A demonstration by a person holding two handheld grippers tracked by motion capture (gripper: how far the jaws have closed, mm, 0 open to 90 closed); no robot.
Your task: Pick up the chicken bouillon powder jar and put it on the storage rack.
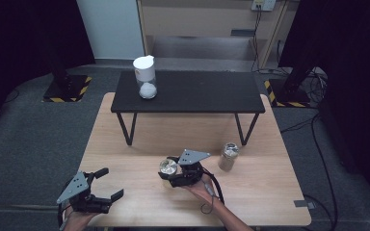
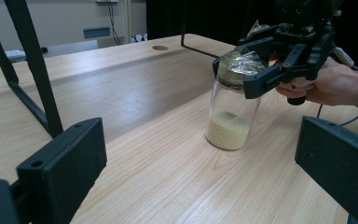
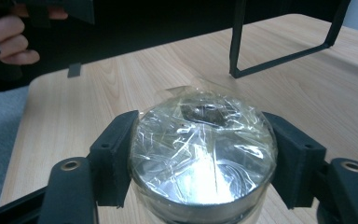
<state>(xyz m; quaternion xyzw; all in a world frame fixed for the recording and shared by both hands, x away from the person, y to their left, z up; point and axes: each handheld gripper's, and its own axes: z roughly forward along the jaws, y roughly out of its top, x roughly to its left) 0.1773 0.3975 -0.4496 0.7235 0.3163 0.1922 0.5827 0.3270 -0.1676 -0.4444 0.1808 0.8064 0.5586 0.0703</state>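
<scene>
On the wooden surface [image 1: 125, 159] we find the right gripper [image 3: 203, 154], jaws clenched around the film-covered jar [image 3: 203, 149] mouth; the left gripper [image 1: 107, 185] rests apart, jaws released.

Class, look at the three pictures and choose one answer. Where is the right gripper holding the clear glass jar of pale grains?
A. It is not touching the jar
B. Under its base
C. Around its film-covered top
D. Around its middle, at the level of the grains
C: the right gripper has its black jaws closed against both sides of the plastic-film-covered top of the clear glass jar of pale grains, which stands upright on the light wooden table.
</scene>
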